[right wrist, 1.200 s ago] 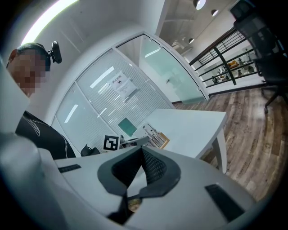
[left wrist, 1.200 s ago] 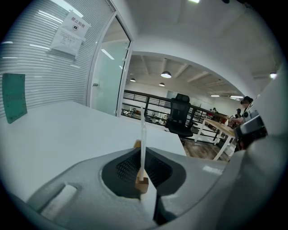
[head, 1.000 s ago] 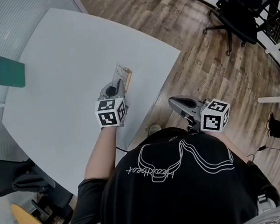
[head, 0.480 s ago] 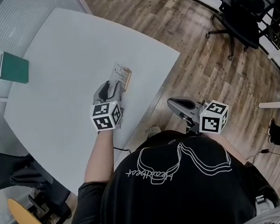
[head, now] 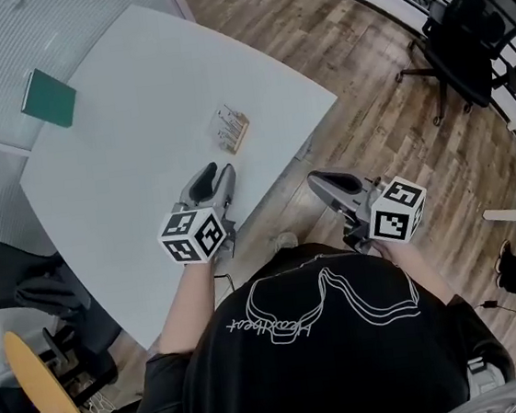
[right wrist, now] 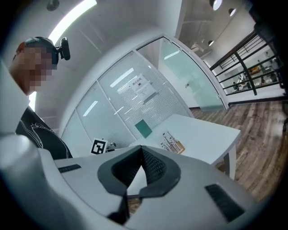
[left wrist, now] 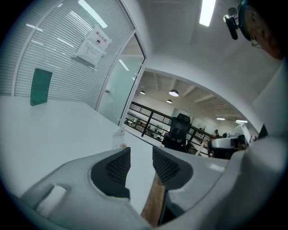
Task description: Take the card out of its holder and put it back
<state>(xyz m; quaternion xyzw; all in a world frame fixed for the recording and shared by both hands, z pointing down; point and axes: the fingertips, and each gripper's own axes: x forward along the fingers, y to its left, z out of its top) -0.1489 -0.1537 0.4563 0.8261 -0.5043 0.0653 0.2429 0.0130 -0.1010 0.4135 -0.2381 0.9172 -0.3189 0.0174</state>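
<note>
Release is what has just happened on the left. The left gripper [head: 215, 174], whose tips were closed at the card a second ago, has just opened its jaws wide and drawn back toward the person. Nothing sits between its pads now. To its right, out past the table edge and over the floor, the right gripper [head: 318, 180] has its jaws closed tip to tip on nothing and takes no part. A little ahead of the left gripper's tips, and apart from them, the card [head: 224, 121] stands upright in its holder [head: 240, 139] on the table [head: 126, 188]. Neither tool touches it. Farther off, ahead and to that gripper's left, a green book [head: 49, 98] lies near the table's far corner. To my eye the card is back in its slot and the put-back half is done, so little looks left but to finish pulling away.
</note>
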